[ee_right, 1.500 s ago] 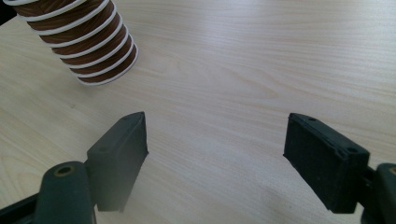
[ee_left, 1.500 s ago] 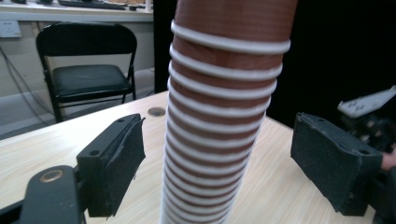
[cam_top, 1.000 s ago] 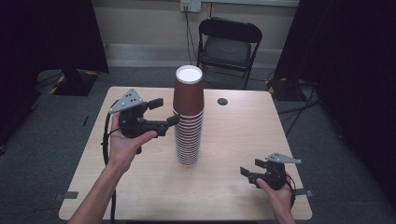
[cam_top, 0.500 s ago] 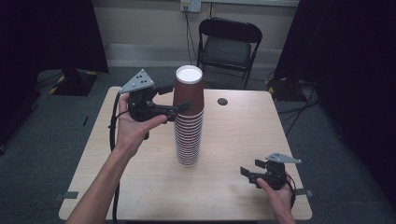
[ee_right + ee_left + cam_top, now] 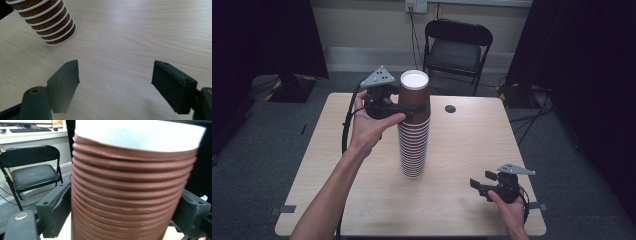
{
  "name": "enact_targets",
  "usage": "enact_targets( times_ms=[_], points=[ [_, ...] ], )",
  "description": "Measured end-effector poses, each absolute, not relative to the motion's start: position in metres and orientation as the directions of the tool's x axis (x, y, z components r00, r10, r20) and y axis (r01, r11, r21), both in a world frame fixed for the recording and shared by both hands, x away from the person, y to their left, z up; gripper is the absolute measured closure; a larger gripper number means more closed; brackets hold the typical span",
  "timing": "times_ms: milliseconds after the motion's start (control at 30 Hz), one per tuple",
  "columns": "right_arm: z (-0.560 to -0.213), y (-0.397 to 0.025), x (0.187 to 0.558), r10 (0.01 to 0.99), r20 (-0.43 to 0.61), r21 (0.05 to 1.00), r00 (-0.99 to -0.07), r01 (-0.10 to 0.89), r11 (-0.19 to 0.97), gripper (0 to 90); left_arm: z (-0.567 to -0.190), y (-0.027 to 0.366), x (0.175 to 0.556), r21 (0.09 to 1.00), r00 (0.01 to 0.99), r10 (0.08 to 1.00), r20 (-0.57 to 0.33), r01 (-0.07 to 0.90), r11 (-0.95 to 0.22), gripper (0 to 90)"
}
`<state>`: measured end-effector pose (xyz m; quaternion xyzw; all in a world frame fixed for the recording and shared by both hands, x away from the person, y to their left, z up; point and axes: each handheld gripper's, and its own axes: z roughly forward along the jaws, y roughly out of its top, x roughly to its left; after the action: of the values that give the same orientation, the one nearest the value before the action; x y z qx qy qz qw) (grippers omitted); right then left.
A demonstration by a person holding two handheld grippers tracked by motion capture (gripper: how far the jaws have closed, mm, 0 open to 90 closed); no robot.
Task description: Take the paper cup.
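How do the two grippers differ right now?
The left gripper is raised at the top of the cup stack, jaws either side of it; the right gripper sits low near the table's front edge, jaws open on nothing. Both are hand-held, with grey plates.

cup stack (image 5: 130, 195): base cut off | jaws' contact perhaps touching, unclear

Over the last second the left gripper (image 5: 414, 111) has risen from beside the middle of the cup stack (image 5: 414, 135) and moved toward the table's far edge, up to the top cup (image 5: 415, 95). Its jaws now stand on either side of that cup's ribbed wall, just below the rim.
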<state>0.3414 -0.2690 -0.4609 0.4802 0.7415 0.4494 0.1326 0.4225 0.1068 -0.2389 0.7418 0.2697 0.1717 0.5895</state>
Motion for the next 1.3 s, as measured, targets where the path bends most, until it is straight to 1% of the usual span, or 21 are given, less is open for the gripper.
enact_targets(
  times_ms=[200, 300, 367, 567, 833, 867, 1000, 1133, 1300],
  points=[
    [-0.461, -0.268, 0.341, 0.830, 0.238, 0.790, -0.505, 0.597, 0.137, 23.0, -0.241, 0.103, 0.423, 0.966, 0.792, 0.610, -0.028, 0.178, -0.186, 13.2],
    [-0.462, -0.268, 0.341, 0.829, 0.241, 0.788, -0.505, 0.600, 0.136, 23.1, -0.244, 0.097, 0.426, 0.956, 0.786, 0.618, -0.030, 0.204, -0.213, 11.9],
    [-0.463, -0.268, 0.342, 0.827, 0.242, 0.787, -0.508, 0.601, 0.139, 23.1, -0.247, 0.094, 0.427, 0.952, 0.782, 0.623, -0.017, 0.202, -0.228, 10.4],
    [-0.463, -0.270, 0.341, 0.828, 0.243, 0.788, -0.505, 0.601, 0.135, 23.2, -0.254, 0.092, 0.429, 0.952, 0.778, 0.627, -0.044, 0.223, -0.210, 9.7],
    [-0.463, -0.270, 0.341, 0.830, 0.245, 0.785, -0.501, 0.605, 0.133, 23.2, -0.257, 0.094, 0.428, 0.960, 0.776, 0.628, -0.056, 0.215, -0.180, 10.4],
    [-0.463, -0.270, 0.341, 0.831, 0.246, 0.783, -0.500, 0.607, 0.133, 23.3, -0.256, 0.094, 0.428, 0.960, 0.764, 0.643, -0.047, 0.213, -0.182, 10.9],
    [-0.463, -0.270, 0.341, 0.830, 0.248, 0.782, -0.500, 0.608, 0.133, 23.4, -0.254, 0.091, 0.429, 0.956, 0.774, 0.632, -0.033, 0.208, -0.206, 11.3],
    [-0.463, -0.270, 0.342, 0.831, 0.247, 0.783, -0.499, 0.608, 0.133, 23.3, -0.254, 0.093, 0.430, 0.956, 0.772, 0.634, -0.047, 0.219, -0.196, 11.3],
    [-0.463, -0.269, 0.341, 0.833, 0.242, 0.782, -0.498, 0.608, 0.136, 23.0, -0.254, 0.092, 0.430, 0.955, 0.777, 0.628, -0.042, 0.216, -0.204, 11.3]
  ],
)
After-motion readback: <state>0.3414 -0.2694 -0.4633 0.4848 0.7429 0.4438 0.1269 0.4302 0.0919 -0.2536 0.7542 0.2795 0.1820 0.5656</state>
